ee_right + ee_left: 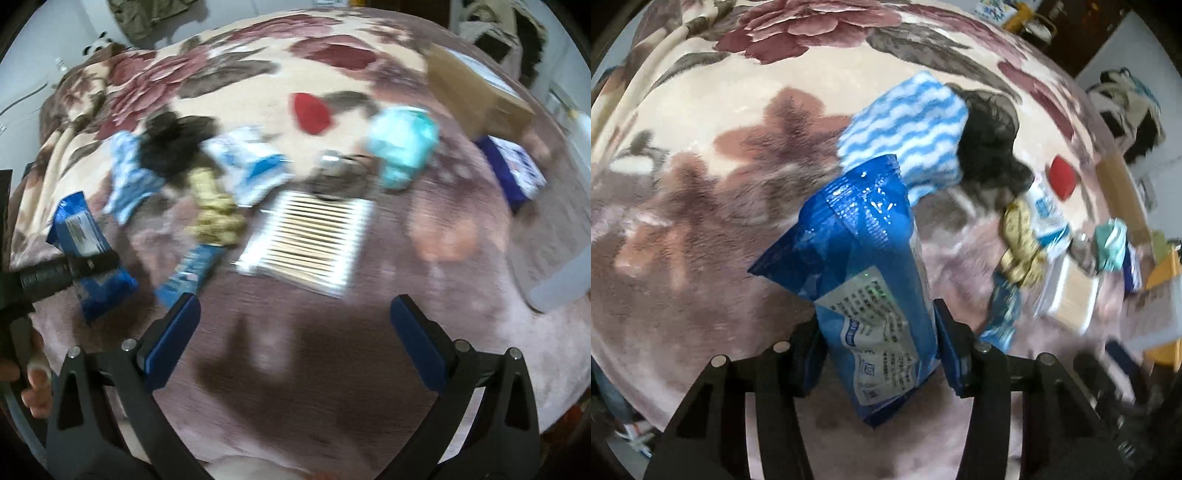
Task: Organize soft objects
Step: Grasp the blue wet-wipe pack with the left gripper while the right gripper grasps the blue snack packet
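Plainly, the left gripper [877,339] had the blue wipes packet [864,266] clamped between its pads, gripping it across the narrow width near its lower end. The packet's long axis ran straight out along the fingers, so most of its length stuck forward past the tips, with the crimped top end reaching toward the blue-and-white striped cloth [905,136] that lay just beyond it on the floral blanket [701,192]. From the right wrist view the same packet [79,236] sat at the far left of the spread, crossed by the other tool's dark finger.

The right gripper [295,332] hung with its jaws wide apart and nothing between them, over a bare stretch of blanket. Ahead of it lay the cotton swab box [306,240], and beyond that a row of soft things: a black fuzzy bundle [170,147], a yellowish knotted cloth [214,214], a white-and-blue pouch [247,166] and a teal crumpled bag [402,144]. The right hand was clearly the nearer one to all of these.

To my eye, open room lay to the left of the held packet, where the blanket was bare; to its right the clutter crowded close. A cardboard box [476,96] stood at the far right edge, a possible place for sorting.
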The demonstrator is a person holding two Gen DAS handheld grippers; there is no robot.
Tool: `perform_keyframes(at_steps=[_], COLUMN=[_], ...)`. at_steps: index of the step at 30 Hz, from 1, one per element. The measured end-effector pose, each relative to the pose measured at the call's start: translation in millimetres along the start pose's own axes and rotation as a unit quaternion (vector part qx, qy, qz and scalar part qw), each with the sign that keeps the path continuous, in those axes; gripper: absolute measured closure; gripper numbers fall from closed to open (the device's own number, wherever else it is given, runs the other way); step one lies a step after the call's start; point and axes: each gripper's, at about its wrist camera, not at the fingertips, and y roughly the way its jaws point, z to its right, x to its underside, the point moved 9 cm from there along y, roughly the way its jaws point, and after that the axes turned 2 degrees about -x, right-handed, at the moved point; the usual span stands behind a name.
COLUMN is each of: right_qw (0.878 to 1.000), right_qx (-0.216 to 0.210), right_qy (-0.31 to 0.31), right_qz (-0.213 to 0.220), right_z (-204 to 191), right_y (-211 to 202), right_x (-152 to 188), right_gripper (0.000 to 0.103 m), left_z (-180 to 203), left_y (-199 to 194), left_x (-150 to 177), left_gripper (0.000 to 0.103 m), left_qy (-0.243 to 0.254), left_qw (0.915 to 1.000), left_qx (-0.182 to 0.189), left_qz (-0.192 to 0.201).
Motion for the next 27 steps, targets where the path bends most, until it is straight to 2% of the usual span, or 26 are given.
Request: perform_keyframes(at_steps=[4, 5, 6, 10, 13, 14, 15, 21, 27], right_qw=[0.999, 0.998, 0.998, 0.995, 0.992, 0.991, 0.991, 0.992, 0.993], right_qx=[-0.043, -0.05, -0.055, -0.073, -0.078, -0.076, -0.065, -0.089, -0.103], right_qy=[0.006, 0.009, 0.011, 0.03, 0.049, 0.056, 0.058, 0.042, 0.027], right_qz=[-0.021, -0.027, -0.035, -0.062, -0.085, -0.096, -0.102, -0.076, -0.046], right_z=[-33, -40, -47, -61, -63, -62, -59, -56, -46], right_y=[22, 28, 36, 59, 73, 77, 80, 47, 6], right_x=[-8, -10, -12, -15, -13, -10, -8, -3, 5], right_gripper=[0.002, 0.006, 0.014, 0.032, 0.055, 0.069, 0.077, 0.078, 0.078], left_z=[-25, -25, -32, -45, -43, -45, -44, -39, -15], left_y=[1, 4, 5, 7, 12, 13, 12, 4, -16], left_x=[10, 11, 12, 15, 14, 14, 17, 20, 25], left_gripper=[0.049, 0.049, 0.049, 0.048, 0.048, 0.048, 0.048, 0.048, 0.048], left_qy=[-0.001, -0.003, -0.005, -0.01, -0.009, -0.009, -0.009, 0.0, 0.018], left_qw=[0.9999, 0.9999, 0.9999, 0.9997, 0.9996, 0.9996, 0.9995, 0.9997, 0.9996], left_qx=[-0.006, -0.006, -0.003, 0.003, 0.006, 0.007, 0.008, 0.012, 0.021], left_qz=[-0.01, -0.012, -0.015, -0.022, -0.025, -0.027, -0.029, -0.02, -0.006])
